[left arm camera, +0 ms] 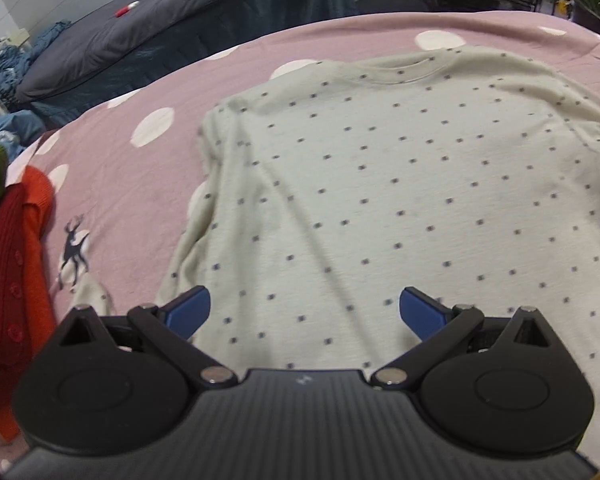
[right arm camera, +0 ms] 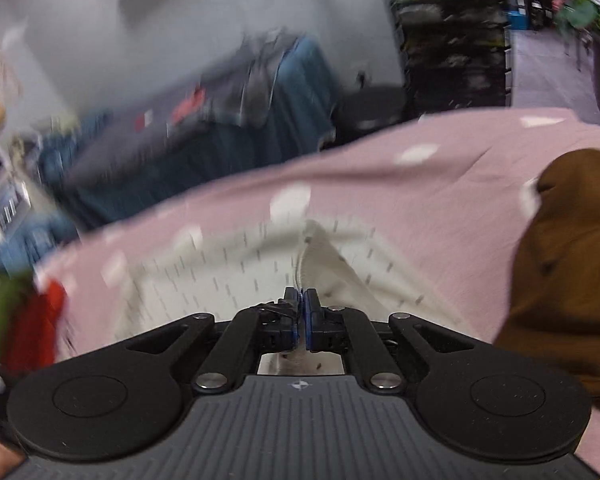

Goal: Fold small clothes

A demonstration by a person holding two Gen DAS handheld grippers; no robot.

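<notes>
A cream shirt with small dark dots (left arm camera: 380, 184) lies spread flat on the pink spotted bedsheet (left arm camera: 120, 184), collar at the far side. My left gripper (left arm camera: 305, 308) is open and empty, its blue fingers hovering over the shirt's near hem. In the right wrist view my right gripper (right arm camera: 302, 300) is shut on a raised edge of the same shirt (right arm camera: 324, 260), lifting the cloth above the sheet (right arm camera: 440, 216). That view is motion-blurred.
A pile of red, orange and green clothes (left arm camera: 12, 264) lies at the left edge of the bed. A brown garment (right arm camera: 568, 272) lies at the right. A dark grey bed (left arm camera: 112, 48) and black shelves (right arm camera: 456, 48) stand beyond.
</notes>
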